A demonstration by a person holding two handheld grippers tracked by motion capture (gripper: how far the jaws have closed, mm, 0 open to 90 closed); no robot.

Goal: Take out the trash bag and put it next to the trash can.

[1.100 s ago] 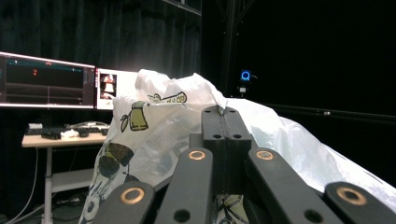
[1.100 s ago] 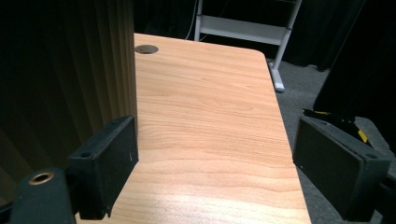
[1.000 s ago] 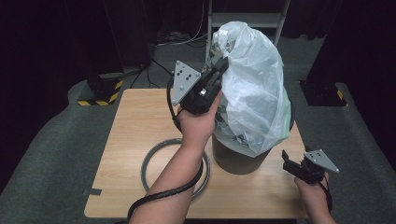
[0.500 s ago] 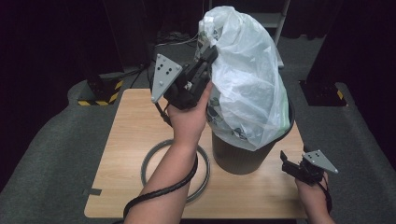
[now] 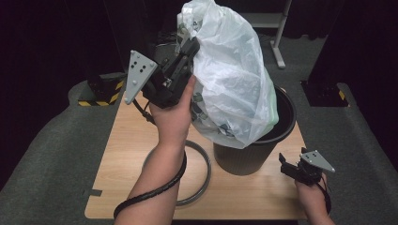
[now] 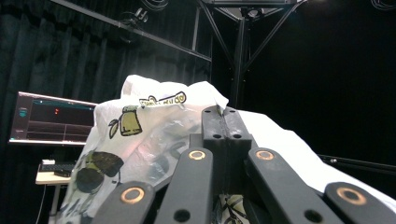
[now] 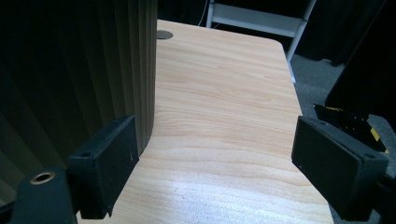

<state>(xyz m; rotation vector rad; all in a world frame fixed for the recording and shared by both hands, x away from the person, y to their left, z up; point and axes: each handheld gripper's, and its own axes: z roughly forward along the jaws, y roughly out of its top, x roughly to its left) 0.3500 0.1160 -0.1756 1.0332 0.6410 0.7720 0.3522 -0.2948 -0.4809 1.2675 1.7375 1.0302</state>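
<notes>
Wooden worktop [image 5: 136, 154] in a dark room carries bin [image 5: 263, 145] and ring [image 5: 199, 173]; left tool [image 5: 190, 49] pinches bag [image 5: 234, 79], right tool [image 5: 287, 165] gapes empty

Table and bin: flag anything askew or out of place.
A grey ring lies loose on the table beside the dark bin instead of on its rim. The white bag, pinched by the left gripper, hangs tilted, half out of the bin. Nothing looks spilled.

My right jaws have bare tabletop [image 7: 224, 93] ahead at twelve o'clock, the ribbed bin [image 7: 74, 70] walls off nine o'clock, and the bag [image 5: 234, 79] blocks its mouth.
</notes>
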